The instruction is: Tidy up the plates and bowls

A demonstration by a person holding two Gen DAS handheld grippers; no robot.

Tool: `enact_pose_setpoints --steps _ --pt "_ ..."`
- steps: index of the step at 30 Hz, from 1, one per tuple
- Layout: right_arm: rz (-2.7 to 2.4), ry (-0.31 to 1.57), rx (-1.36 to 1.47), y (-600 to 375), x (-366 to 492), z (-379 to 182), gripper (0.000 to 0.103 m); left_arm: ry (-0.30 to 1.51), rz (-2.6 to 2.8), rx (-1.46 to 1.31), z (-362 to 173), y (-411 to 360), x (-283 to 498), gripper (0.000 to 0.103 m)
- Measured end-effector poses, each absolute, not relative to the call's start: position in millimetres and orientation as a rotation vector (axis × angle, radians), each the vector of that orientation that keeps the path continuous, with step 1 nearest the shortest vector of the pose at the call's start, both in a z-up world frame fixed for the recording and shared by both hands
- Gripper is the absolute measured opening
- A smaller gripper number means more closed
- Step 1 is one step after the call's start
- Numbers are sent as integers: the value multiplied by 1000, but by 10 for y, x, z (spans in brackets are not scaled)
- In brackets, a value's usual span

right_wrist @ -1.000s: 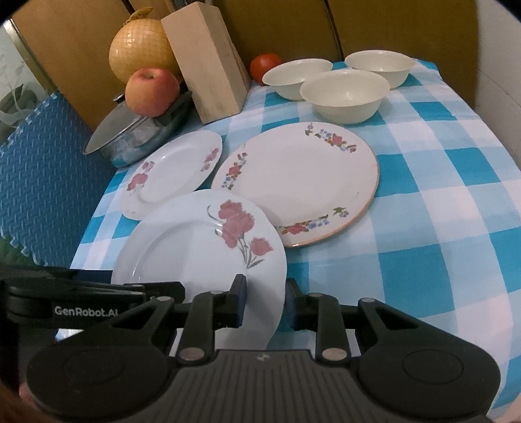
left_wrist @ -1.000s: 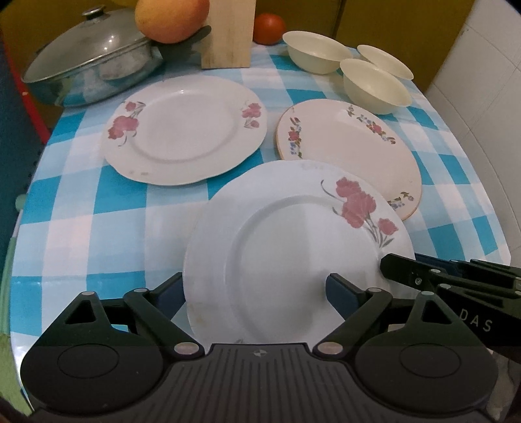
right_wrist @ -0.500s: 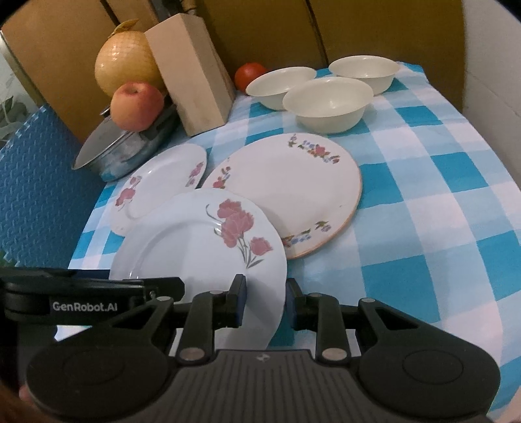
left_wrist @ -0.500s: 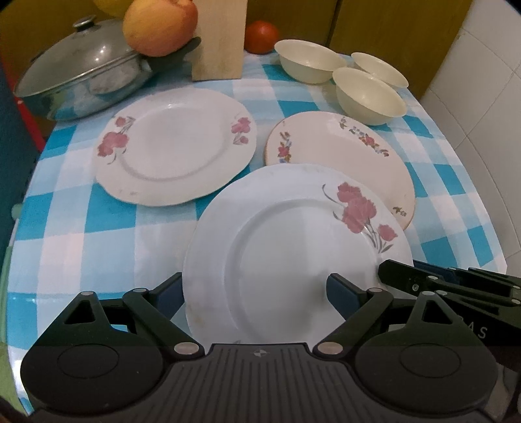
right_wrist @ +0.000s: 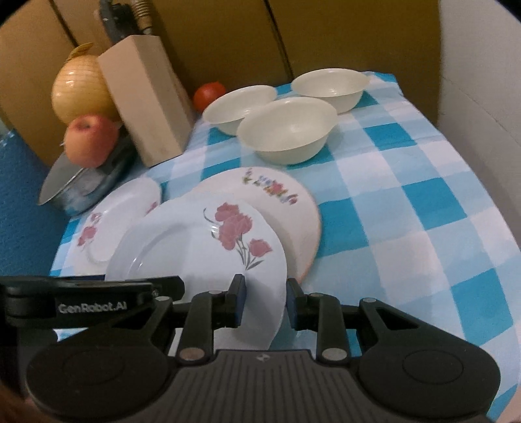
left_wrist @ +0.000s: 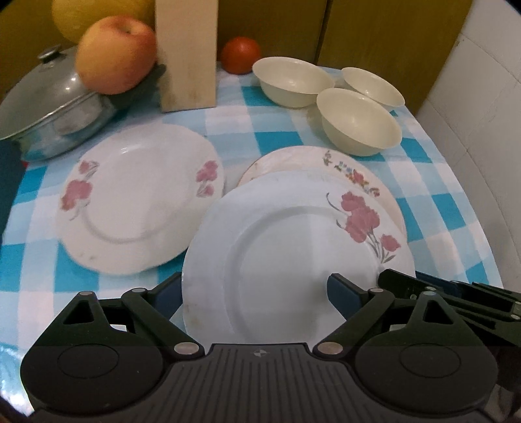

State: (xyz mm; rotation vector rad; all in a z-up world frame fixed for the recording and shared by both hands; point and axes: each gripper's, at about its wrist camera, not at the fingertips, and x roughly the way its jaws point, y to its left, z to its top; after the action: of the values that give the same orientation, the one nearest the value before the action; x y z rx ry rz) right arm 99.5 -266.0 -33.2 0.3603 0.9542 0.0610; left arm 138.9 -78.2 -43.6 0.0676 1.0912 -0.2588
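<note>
Both claws: right (right_wrist: 262,301) still pinches rose plate (left_wrist: 293,253), now overlapping rimmed plate (right_wrist: 286,208); left (left_wrist: 254,293) wide.

White rose plate (left_wrist: 293,260) hides most of the rimmed floral plate (left_wrist: 355,169); only its far arc shows at 12–2 o'clock. Pot (left_wrist: 49,110) is cut off by the frame at 9 o'clock, and the yellow fruit (left_wrist: 97,16) at 12. The white plate's near edge is hidden behind the left gripper (left_wrist: 254,293) body; the apple (left_wrist: 114,61) and knife block (left_wrist: 187,55) are motion-blurred.

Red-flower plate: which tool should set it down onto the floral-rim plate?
Right. The right tool grips the red-flower plate at its rim, with the plate overlapping the floral-rim plate. The left tool is open, merely straddling the near edge.
</note>
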Motion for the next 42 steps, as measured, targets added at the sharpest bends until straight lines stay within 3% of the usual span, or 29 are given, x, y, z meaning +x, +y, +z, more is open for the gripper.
enact_pose_setpoints --steps 21,27,40,42 --pt "-24 889 297 -2810 1504 -398 26 1067 -258 84 -585 -1062 1816 89" --pt "-54 836 253 -2867 1503 -375 27 1034 -275 90 -515 -980 1771 99" --pt "-68 870 307 -2981 1567 -459 30 1132 -291 -59 -479 -708 1665 101" --pt "-49 880 327 -2987 1589 -485 34 1146 -291 -79 -516 -719 1698 101"
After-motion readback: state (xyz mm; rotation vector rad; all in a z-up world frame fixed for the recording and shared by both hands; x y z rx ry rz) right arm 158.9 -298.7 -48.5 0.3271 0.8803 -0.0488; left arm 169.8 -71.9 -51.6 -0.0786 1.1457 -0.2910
